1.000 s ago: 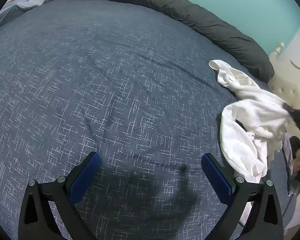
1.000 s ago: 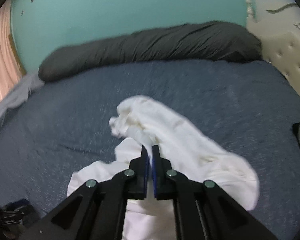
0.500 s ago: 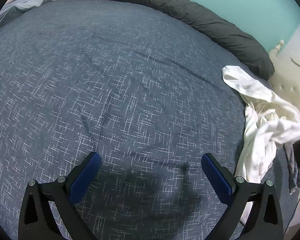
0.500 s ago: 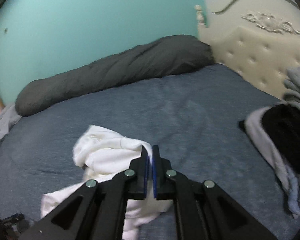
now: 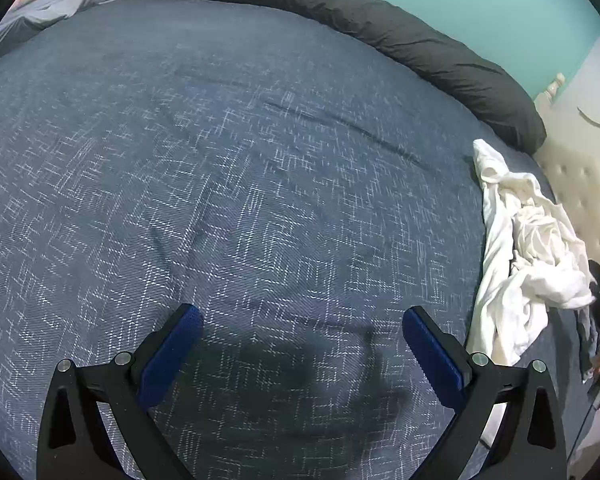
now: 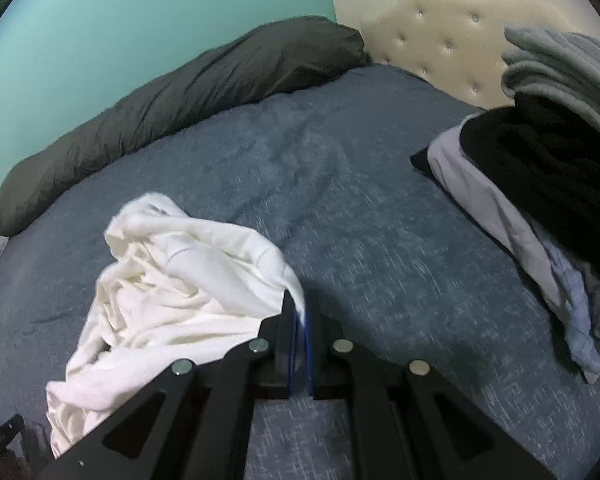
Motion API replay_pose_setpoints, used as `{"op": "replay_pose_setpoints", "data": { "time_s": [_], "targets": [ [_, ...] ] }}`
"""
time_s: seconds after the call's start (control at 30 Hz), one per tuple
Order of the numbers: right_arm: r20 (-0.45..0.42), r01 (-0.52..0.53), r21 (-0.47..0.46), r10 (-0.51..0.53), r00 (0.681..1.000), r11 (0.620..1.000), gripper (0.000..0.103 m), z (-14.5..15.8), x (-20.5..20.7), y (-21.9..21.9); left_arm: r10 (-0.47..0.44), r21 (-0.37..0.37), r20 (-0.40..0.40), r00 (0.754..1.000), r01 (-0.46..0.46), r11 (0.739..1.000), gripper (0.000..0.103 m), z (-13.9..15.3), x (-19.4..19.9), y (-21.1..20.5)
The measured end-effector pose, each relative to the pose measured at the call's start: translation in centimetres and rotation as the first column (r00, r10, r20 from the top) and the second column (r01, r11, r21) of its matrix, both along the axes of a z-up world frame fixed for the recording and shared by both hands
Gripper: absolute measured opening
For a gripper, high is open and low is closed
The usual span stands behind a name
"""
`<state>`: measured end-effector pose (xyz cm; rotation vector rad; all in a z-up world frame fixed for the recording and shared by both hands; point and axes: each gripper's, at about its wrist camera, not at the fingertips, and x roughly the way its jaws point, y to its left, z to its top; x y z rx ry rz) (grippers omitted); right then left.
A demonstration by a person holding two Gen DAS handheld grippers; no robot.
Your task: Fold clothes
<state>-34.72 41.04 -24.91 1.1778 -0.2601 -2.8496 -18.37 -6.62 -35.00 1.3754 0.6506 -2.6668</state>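
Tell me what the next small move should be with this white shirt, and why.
Probably draw the shirt a bit further onto the open bedspread and lay it down. The right gripper is shut on its edge, it is crumpled, and the left gripper hangs open and empty.

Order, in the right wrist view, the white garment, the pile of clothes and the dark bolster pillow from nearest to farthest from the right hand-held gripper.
1. White garment: pinched in the right hand-held gripper, lying to its left.
2. Pile of clothes: on the right.
3. Dark bolster pillow: along the far wall.
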Motion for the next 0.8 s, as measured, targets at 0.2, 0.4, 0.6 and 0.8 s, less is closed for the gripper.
{"op": "replay_pose_setpoints", "data": {
  "time_s": [0.2, 0.4, 0.6, 0.8],
  "targets": [
    [-0.078, -0.035, -0.007, 0.035, 0.996, 0.999, 0.006, 2.1, -0.4, -1.6, -0.002, -0.002, 0.001, 1.0, 0.002, 1.0, 0.103, -0.1, -0.1, 0.0],
    [-0.125, 0.052, -0.015, -0.053, 0.991, 0.999, 0.062, 3.4, -1.7, -1.9, -0.003, -0.004, 0.003, 1.0, 0.003, 1.0, 0.103, -0.3, -0.4, 0.4],
    [-0.014, -0.146, 0.039, 0.147, 0.989, 0.989, 0.062, 1.5, -5.5, -6.1, -0.002, -0.006, 0.001, 1.0, 0.002, 1.0, 0.103, -0.4, -0.4, 0.4],
    [0.064, -0.154, 0.101, 0.149, 0.987, 0.983, 0.062, -1.3, -8.6, -8.2, -0.003, -0.013, 0.004, 1.0, 0.003, 1.0, 0.103, -0.4, -0.4, 0.4]
  ]
}}
